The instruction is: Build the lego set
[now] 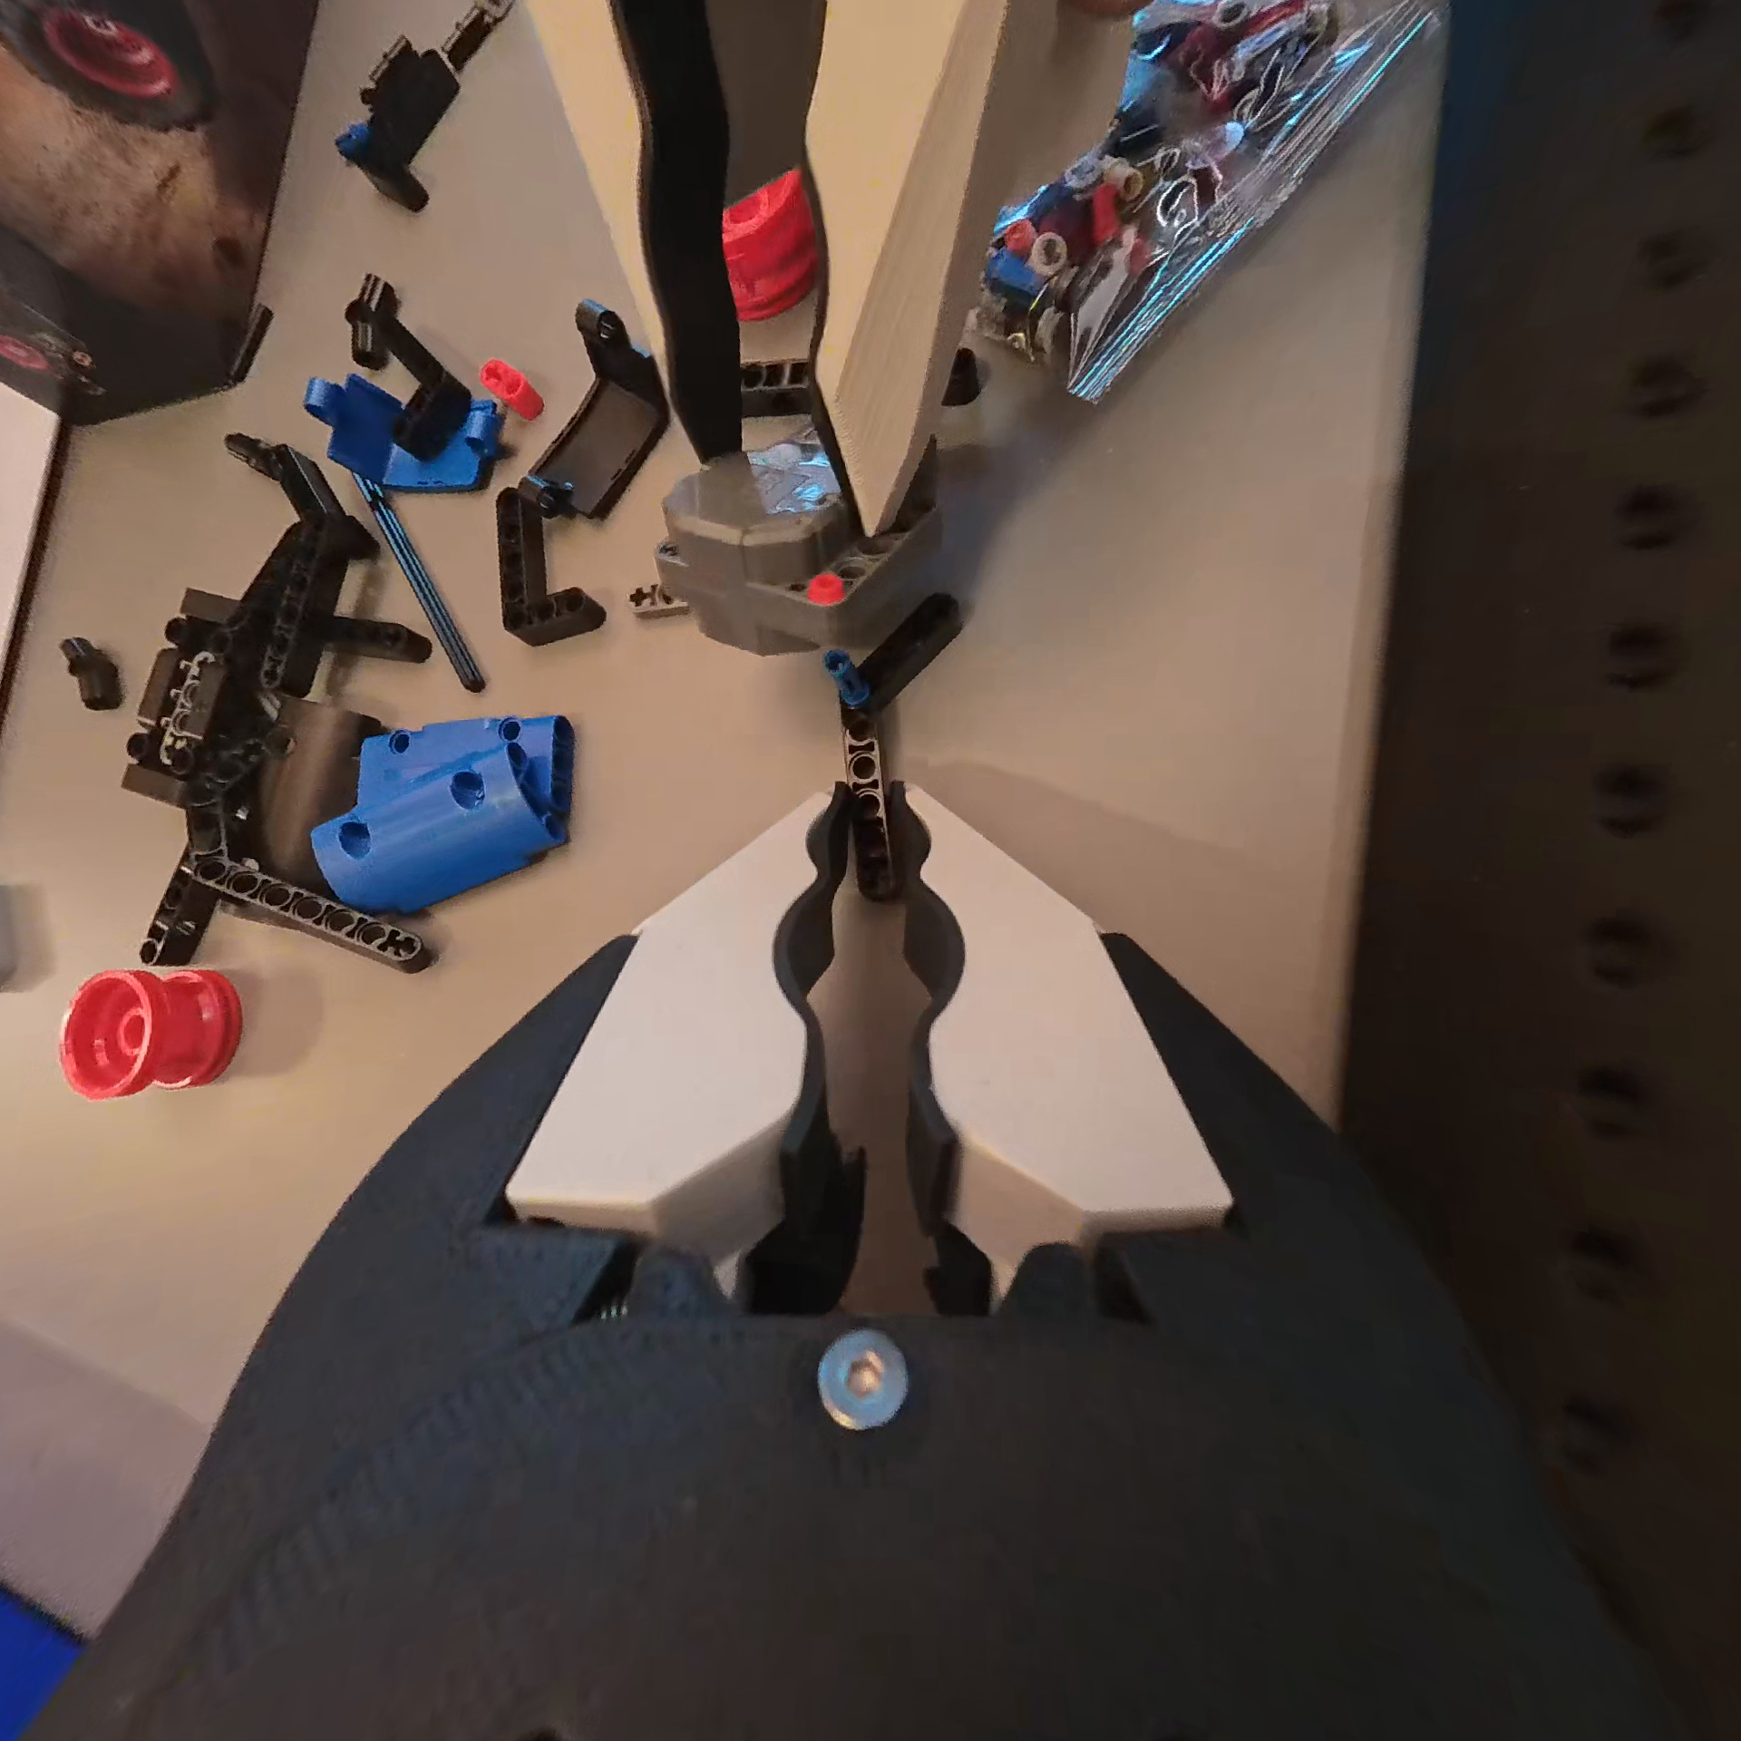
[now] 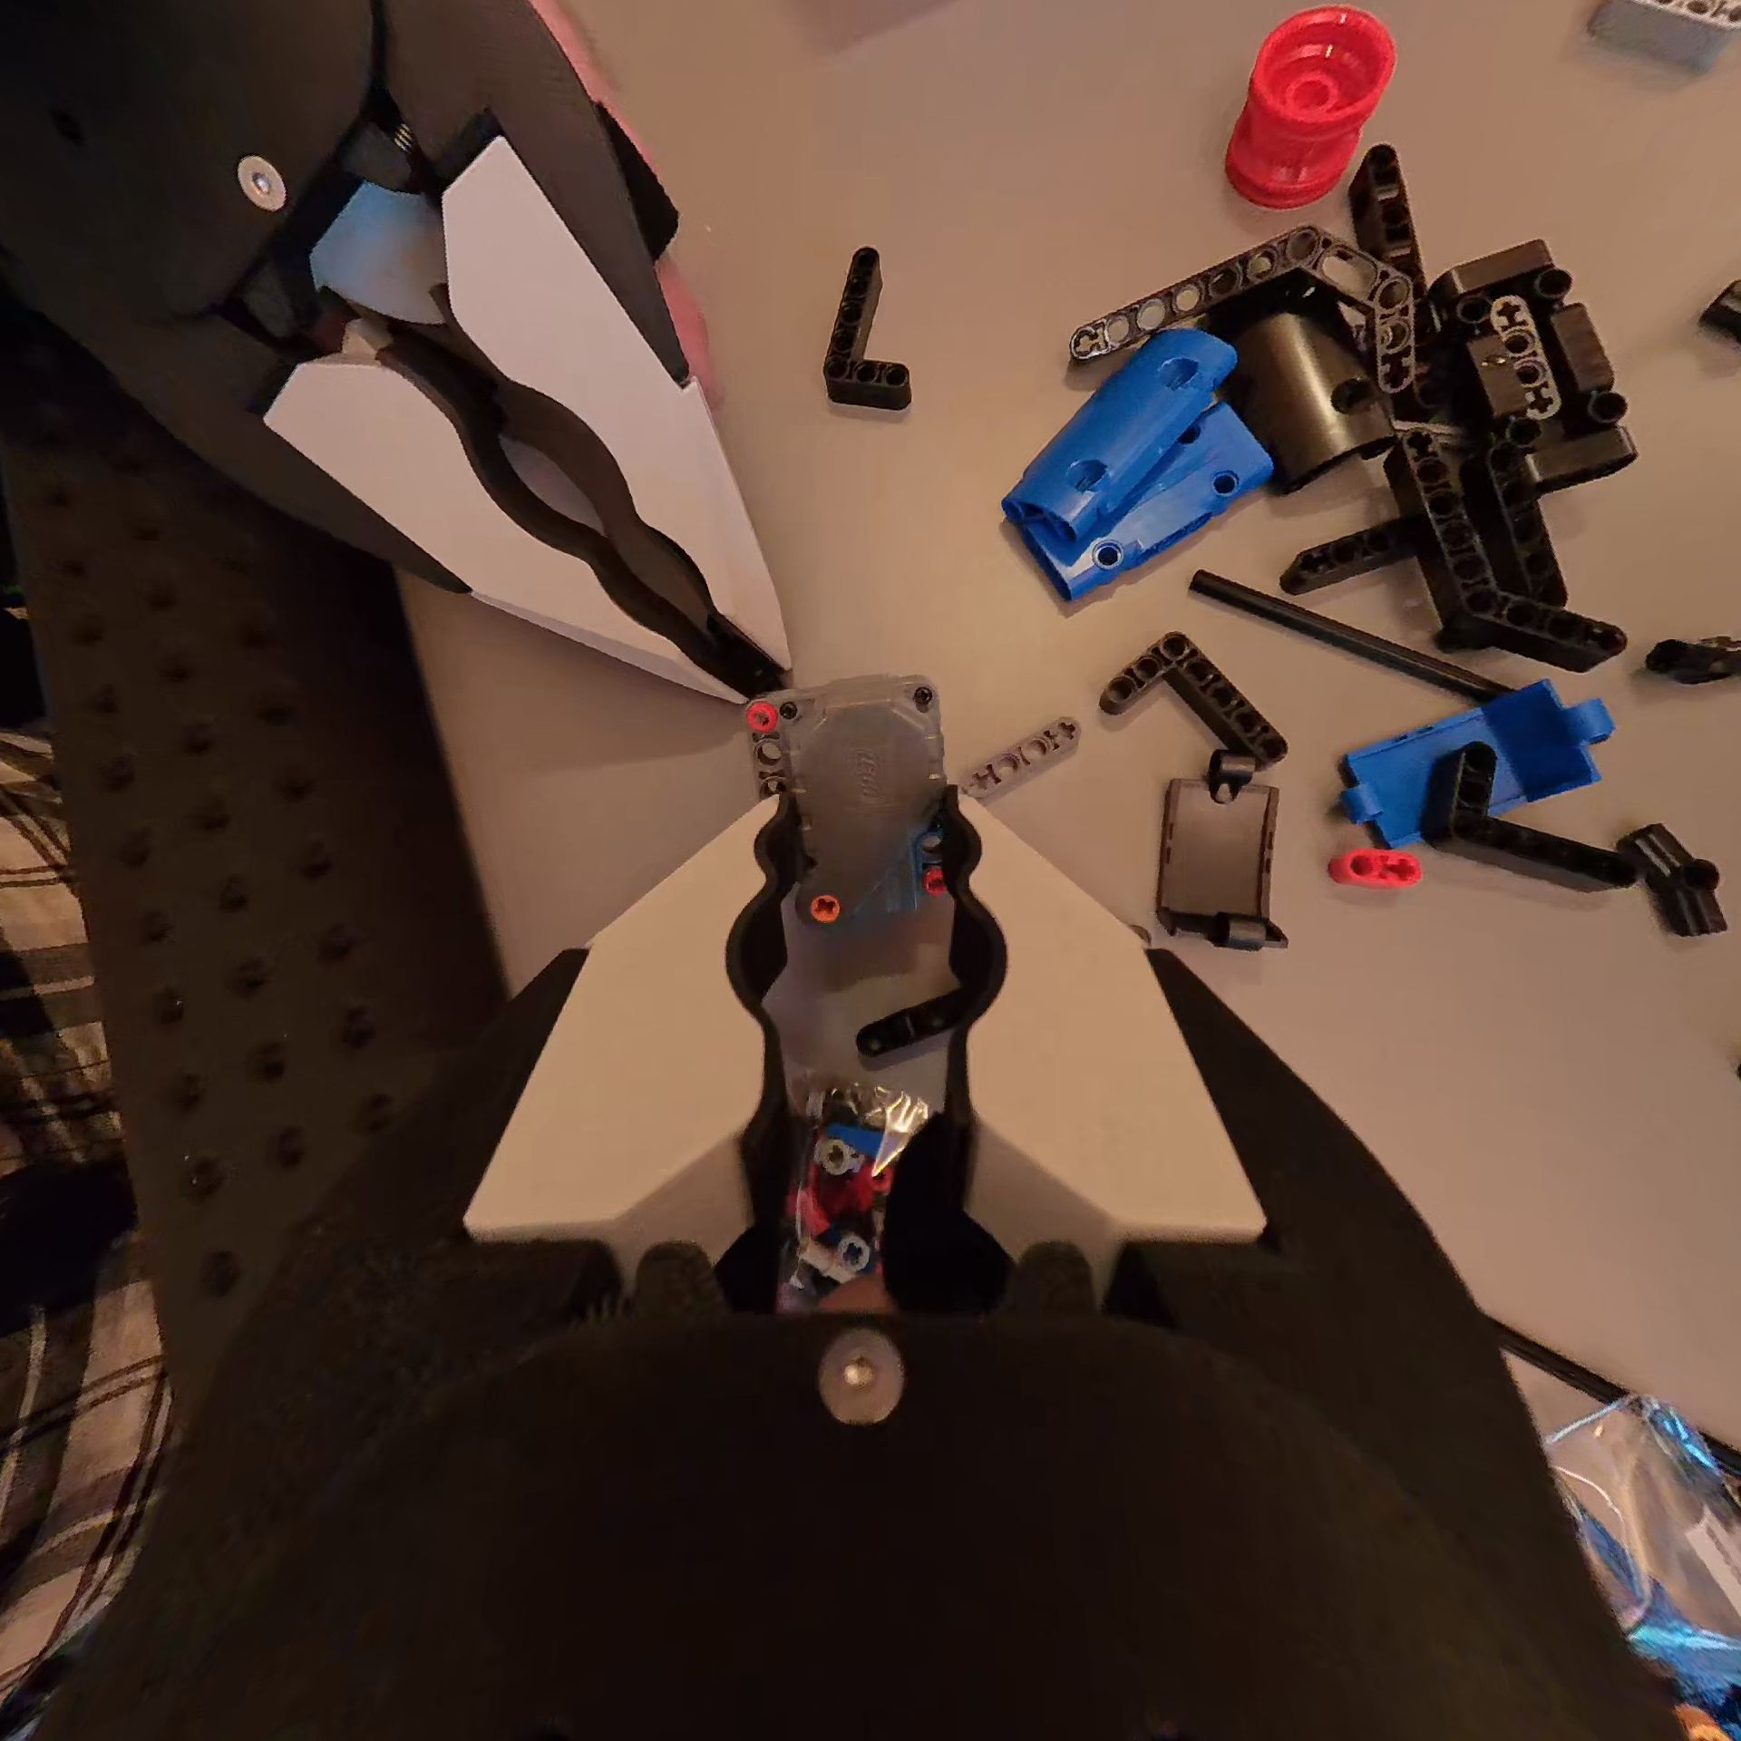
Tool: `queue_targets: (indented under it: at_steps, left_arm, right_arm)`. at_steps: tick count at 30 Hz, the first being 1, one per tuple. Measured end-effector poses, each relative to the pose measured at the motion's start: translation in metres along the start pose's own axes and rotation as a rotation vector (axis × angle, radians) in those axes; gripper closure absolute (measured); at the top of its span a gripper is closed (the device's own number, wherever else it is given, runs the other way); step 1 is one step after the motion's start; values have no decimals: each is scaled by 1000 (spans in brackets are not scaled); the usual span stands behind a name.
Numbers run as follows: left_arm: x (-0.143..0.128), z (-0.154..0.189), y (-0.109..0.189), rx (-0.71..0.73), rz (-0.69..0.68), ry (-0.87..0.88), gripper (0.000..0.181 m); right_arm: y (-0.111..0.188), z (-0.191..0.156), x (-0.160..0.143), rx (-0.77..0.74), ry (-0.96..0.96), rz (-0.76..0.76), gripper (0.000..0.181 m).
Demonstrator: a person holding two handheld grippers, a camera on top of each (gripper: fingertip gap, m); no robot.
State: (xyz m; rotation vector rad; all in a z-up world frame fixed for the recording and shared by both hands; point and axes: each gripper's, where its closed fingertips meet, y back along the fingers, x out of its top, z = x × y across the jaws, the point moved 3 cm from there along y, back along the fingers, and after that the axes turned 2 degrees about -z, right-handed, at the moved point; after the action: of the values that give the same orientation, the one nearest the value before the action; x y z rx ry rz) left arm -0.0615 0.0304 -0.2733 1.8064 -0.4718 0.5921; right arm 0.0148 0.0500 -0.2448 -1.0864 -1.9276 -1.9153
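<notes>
From where I'm sitting the worktop (image 1: 1083, 659) looks smooth and matt. The blue panel (image 1: 452, 810) is glossy plastic, the red wheel hub (image 1: 146, 1032) too. My fingers (image 1: 716, 989) are matt white plastic with ridged black printed housing, one shiny metal screw (image 1: 862, 1380). The parts bag (image 1: 1225, 188) is crinkly clear film.

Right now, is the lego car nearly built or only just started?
Only just started, it seems. Done: a few small clumps, like the black beam frame. In hand: the right gripper holds the grey motor block, and the left gripper brings a black beam with a blue pin toward it. Left: blue panels, a red wheel hub and a bag of parts still lie loose.
</notes>
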Motion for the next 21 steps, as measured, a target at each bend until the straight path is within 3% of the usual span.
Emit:
queue_targets:
  at_steps: [21]
  left_arm:
    - [0,-12,-1,119,-19,-49,176]
  right_arm:
    - [12,13,13,-34,-6,122,153]
